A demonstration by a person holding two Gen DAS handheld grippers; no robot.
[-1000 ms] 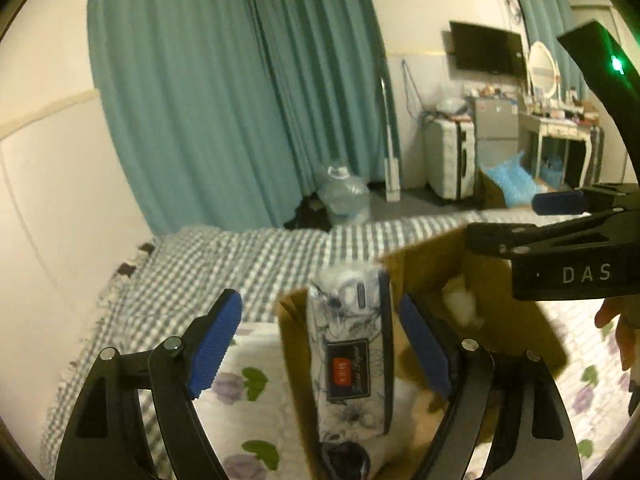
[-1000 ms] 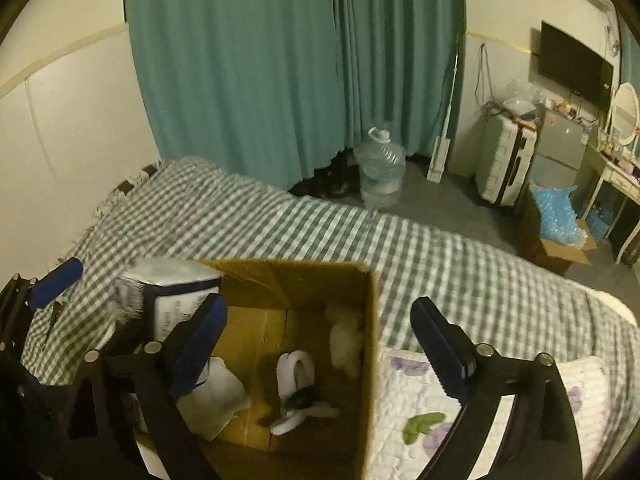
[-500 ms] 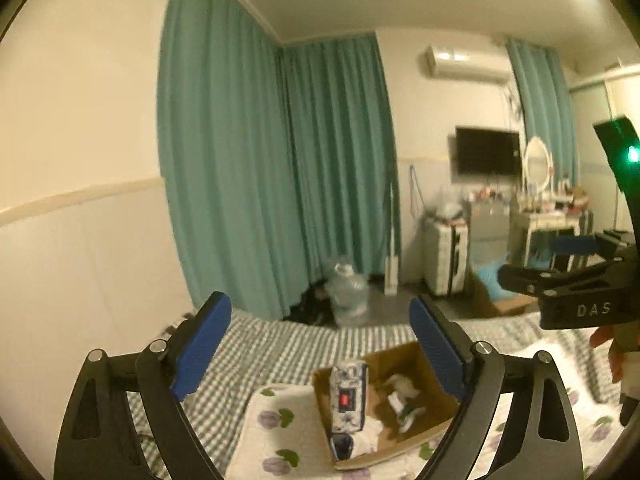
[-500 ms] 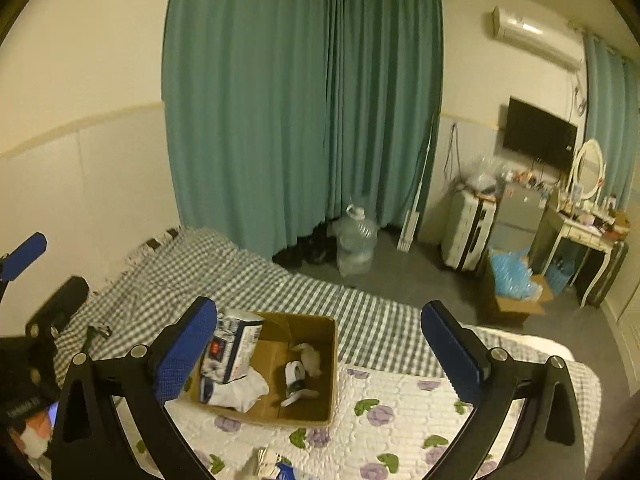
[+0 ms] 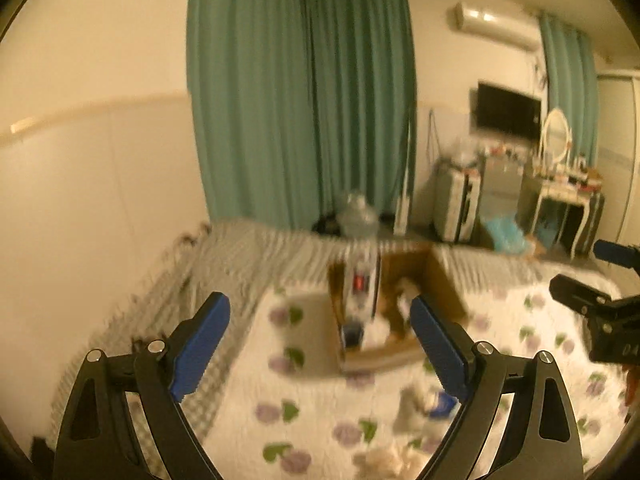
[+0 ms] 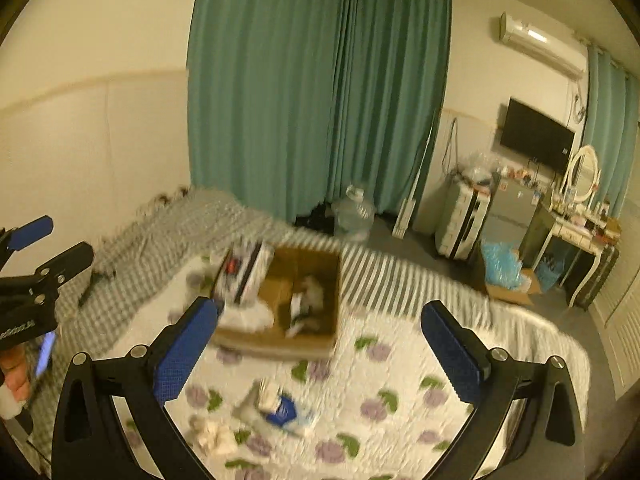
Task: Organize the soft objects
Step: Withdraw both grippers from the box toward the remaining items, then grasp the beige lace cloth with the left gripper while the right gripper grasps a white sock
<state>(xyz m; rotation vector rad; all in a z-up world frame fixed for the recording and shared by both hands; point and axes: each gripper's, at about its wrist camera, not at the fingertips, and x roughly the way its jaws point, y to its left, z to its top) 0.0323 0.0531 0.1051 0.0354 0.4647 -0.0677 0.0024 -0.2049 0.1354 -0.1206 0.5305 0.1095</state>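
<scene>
While both views are smeared by blur, the layout reads clearly enough. The left gripper (image 5: 320,336) hangs over the bed with its blue pads spread wide and nothing between them; the right gripper (image 6: 320,348) likewise stands at full spread, empty.

In the right wrist view the floral quilt (image 6: 400,380) fills the span from 4 to 8 o'clock. Its far edge meets the checked blanket (image 6: 160,232), which runs up to the wall at 10 o'clock and drops off toward the floor at 2 o'clock. Past that edge the grey floor is open up to the teal curtain (image 6: 300,100), with a clear water jug (image 6: 354,210) standing at 12 o'clock. A suitcase (image 6: 464,220), a dressing table (image 6: 576,232) and a floor carton of blue bags (image 6: 504,272) crowd the 2 to 3 o'clock side.

The cardboard box (image 6: 316,272) sits on the quilt just above the centre, near its far edge, top open. A patterned tissue pack (image 6: 244,276) stands tilted in its left end, poking above the rim; white soft pieces lie on the box floor, too blurred to name.

Loose on the quilt at 6 o'clock, well apart from the box, lie a blue-and-white packet (image 6: 280,408) and a pale crumpled item (image 6: 212,436). In the left wrist view the box (image 5: 444,280) lies dead ahead at centre, the packet (image 5: 436,400) at 5 o'clock.
</scene>
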